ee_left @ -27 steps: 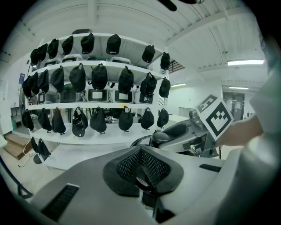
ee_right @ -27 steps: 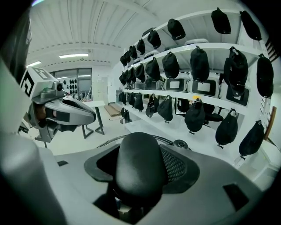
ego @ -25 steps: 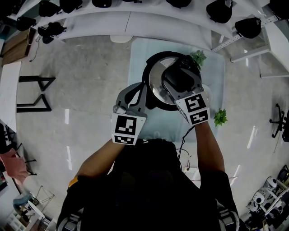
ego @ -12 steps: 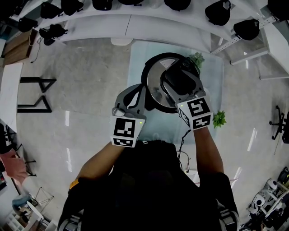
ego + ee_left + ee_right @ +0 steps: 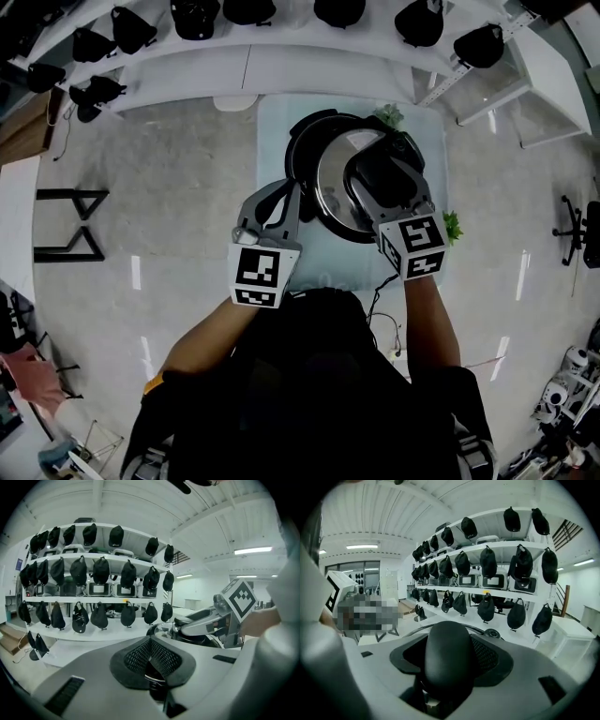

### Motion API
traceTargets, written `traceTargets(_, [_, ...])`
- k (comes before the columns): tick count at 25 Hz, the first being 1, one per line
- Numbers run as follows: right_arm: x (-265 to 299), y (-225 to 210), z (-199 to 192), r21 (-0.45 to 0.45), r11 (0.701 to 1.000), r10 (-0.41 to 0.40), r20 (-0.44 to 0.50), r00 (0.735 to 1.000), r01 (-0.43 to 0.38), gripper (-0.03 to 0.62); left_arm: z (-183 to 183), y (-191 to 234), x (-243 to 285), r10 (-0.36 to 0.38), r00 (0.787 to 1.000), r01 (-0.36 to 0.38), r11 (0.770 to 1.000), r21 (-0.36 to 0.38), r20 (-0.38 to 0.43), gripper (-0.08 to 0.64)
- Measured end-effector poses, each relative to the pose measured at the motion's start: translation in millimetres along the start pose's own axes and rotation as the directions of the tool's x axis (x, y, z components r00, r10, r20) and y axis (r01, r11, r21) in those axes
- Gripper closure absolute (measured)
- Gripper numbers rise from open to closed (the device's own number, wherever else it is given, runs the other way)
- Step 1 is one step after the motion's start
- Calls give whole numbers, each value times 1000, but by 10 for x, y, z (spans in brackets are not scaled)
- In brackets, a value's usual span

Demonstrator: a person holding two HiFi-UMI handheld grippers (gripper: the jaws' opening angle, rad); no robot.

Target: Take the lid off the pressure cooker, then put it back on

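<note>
Found left gripper [image 5: 151, 641] with pads pressed together, held level. Found right gripper [image 5: 375, 173] clamped round black lid handle [image 5: 445, 658]. Noted both forearms stretched forward, right reaching farther.

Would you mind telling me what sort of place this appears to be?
Probably a robotics lab or data-collection studio rather than a kitchen. Curved white shelves hold rows of black cap-like items, and the pressure cooker sits on a small table standing alone on a bare polished floor.
</note>
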State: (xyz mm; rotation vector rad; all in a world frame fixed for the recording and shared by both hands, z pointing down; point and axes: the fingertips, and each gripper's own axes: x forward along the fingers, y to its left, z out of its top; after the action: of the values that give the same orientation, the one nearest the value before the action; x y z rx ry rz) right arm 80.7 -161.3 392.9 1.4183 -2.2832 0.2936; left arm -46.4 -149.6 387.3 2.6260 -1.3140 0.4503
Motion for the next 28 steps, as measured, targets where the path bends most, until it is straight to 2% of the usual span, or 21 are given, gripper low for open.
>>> traceTargets(9, [-622, 131, -319, 80, 984, -159, -28, 987, 161, 304, -111, -326, -328, -131, 991, 131, 991, 41, 2, 552])
traceTargets(17, [-1203, 265, -770, 157, 932, -316, -86, 945, 326, 304, -367, -692, -579, -266, 964, 267, 961, 72, -25, 552])
traceTargets(23, [-1521, 294, -1153, 186, 895, -384, -140, 913, 405, 304, -559, -942, -669, -313, 948, 318, 945, 82, -63, 552])
traceTargets(28, [-1640, 254, -1510, 186, 887, -393, -182, 902, 423, 302, -713, -1147, -645, -313, 944, 321, 944, 73, -107, 552])
